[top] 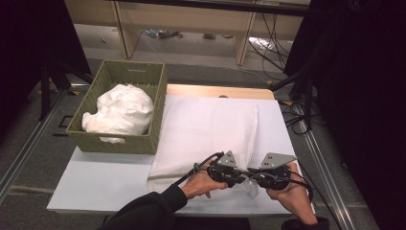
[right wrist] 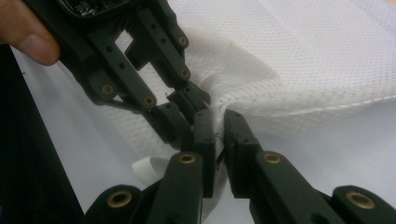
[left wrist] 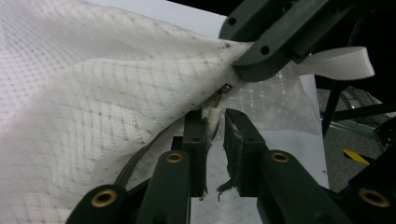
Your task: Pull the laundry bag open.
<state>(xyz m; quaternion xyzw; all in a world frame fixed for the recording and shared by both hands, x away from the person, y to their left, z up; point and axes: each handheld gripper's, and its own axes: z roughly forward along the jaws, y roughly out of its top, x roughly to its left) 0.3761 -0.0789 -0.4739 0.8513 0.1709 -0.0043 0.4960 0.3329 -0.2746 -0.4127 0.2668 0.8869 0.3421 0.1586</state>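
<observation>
beside the basket [top: 119,139] on the worktop [top: 95,179], left gripper [left wrist: 215,128] fingers clamped on the mesh bag [top: 206,129] zipper pull, right gripper [right wrist: 219,126] pinching its corner (zip not yet run).

The high view looks forward and down from above the person's side, taking in the whole table [top: 95,184] from afar; each gripper view rides close, looking along its own black jaws at the white mesh cloth [left wrist: 93,102]; all three share that cloth's near corner [top: 251,187], and each gripper view catches the other gripper.
</observation>
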